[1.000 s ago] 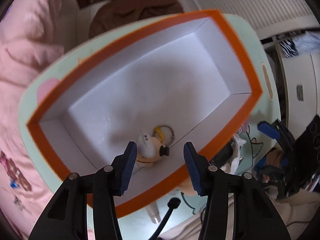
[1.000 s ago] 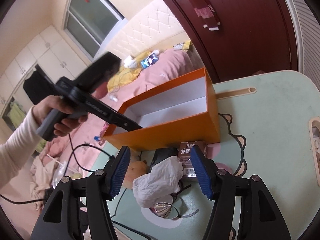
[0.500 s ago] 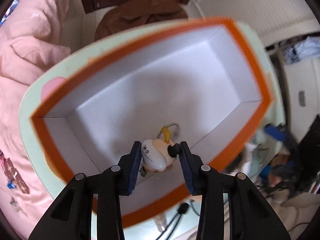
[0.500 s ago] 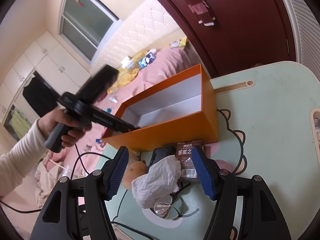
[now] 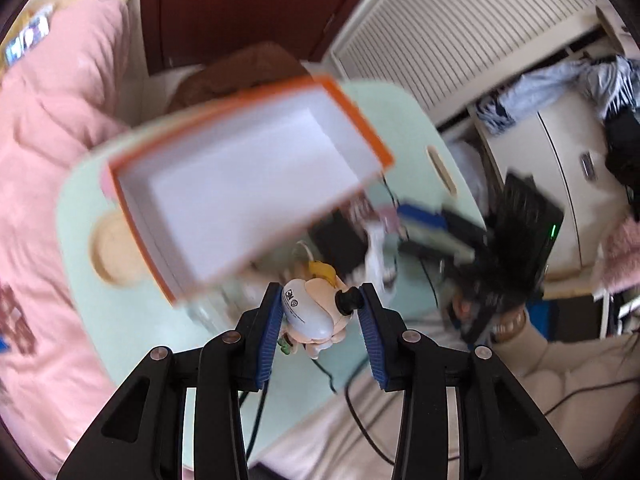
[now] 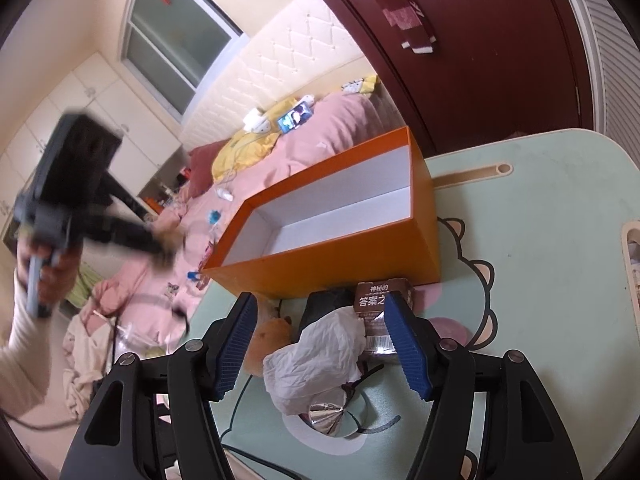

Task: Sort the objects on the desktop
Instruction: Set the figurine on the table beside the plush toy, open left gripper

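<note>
Left wrist view: left gripper (image 5: 318,312) is clamped on a small figurine keychain (image 5: 310,314), pads (image 5: 272,322) pressing its white rounded body from both sides; it hangs in the air at 6 o'clock, clear of the orange box (image 5: 248,196), which sits blurred at 10–11 o'clock on the mint-green table (image 5: 100,300). The box interior shows only white walls and floor. Handling, as a judgement: light, hard, smooth plastic w/ a rounded shell, so slippery; a grip across the widest part of the body looks safest, not on the yellow strap (image 5: 320,269) or the black knob (image 5: 346,302), which seem thin and breakable. Printing on the white shell is too small to read. Right wrist view: right gripper (image 6: 324,344) has its fingers spread apart, holding nothing, over a clutter at 6 o'clock: crumpled white plastic bag (image 6: 320,356) (soft, very light), foil wrapper (image 6: 328,416), brown plush toy (image 6: 268,336), and a brown carton (image 6: 380,300) w/ legible Chinese text "神秘的" and "答案之…", the rest hidden. The orange box stands at 12 o'clock; a hand (image 6: 48,276) w/ the other gripper is at 9 o'clock.
</note>
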The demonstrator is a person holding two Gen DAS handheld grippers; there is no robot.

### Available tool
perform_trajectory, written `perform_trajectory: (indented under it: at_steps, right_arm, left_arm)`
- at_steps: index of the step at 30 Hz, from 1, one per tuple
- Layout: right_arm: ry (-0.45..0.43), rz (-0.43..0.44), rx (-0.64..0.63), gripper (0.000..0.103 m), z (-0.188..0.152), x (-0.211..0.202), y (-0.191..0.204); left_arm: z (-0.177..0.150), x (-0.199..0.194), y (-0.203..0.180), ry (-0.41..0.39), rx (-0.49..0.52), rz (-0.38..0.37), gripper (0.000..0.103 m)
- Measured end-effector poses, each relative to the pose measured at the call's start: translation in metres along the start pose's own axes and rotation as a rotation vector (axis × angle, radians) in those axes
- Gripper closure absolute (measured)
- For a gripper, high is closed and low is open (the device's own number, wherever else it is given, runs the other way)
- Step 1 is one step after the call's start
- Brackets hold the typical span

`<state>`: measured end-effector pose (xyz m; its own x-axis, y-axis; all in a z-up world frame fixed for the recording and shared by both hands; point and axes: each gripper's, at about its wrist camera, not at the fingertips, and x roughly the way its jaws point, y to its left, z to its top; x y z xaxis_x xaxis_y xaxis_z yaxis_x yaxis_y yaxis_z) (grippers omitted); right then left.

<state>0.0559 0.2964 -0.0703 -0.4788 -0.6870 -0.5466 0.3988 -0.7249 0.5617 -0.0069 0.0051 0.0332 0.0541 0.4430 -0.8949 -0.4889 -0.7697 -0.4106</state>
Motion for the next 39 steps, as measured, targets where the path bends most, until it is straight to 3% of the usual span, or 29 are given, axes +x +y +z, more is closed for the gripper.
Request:
perform_trajectory:
  at_steps: [15, 19, 21, 22, 23, 24, 27, 30, 32, 37, 39]
  right_arm:
    - [-0.043, -0.048, -0.083, 0.037, -0.007, -0.001, 0.022]
    - [-0.058, -0.116, -0.144, 0.037, -0.012, -0.001, 0.034]
    - [-0.071, -0.170, -0.191, 0.037, -0.018, -0.004, 0.044]
    - [-0.076, -0.196, -0.212, 0.037, -0.021, -0.006, 0.048]
    - [-0.078, -0.220, -0.221, 0.033, -0.026, -0.007, 0.051]
    - [-0.079, -0.245, -0.229, 0.028, -0.030, -0.009, 0.055]
    - [-0.064, -0.351, -0.240, 0.026, -0.044, -0.010, 0.061]
    - [0.007, -0.509, -0.262, 0.026, -0.059, -0.002, 0.061]
    - [0.055, -0.506, -0.244, 0.026, -0.064, 0.001, 0.055]
    - [0.114, -0.561, -0.176, 0.026, -0.065, 0.001, 0.034]
    - [0.138, -0.557, -0.158, 0.026, -0.068, 0.003, 0.030]
  left_arm:
    - [-0.075, 0.056, 0.003, -0.247, -0.078, 0.178, 0.063]
    - [-0.083, 0.049, -0.005, -0.365, -0.096, 0.300, 0.042]
    - [-0.090, 0.040, -0.015, -0.433, -0.085, 0.377, 0.038]
    - [-0.094, 0.036, -0.020, -0.462, -0.082, 0.411, 0.030]
    - [-0.098, 0.032, -0.024, -0.487, -0.083, 0.441, 0.022]
    - [-0.102, 0.030, -0.028, -0.500, -0.091, 0.460, 0.021]
    - [-0.119, 0.029, -0.032, -0.507, -0.126, 0.479, 0.021]
    - [-0.131, 0.035, -0.029, -0.499, -0.168, 0.472, 0.021]
    - [-0.137, 0.041, -0.026, -0.494, -0.194, 0.473, 0.021]
    - [-0.143, 0.062, -0.018, -0.461, -0.211, 0.580, 0.021]
    - [-0.144, 0.070, -0.012, -0.443, -0.227, 0.569, 0.021]
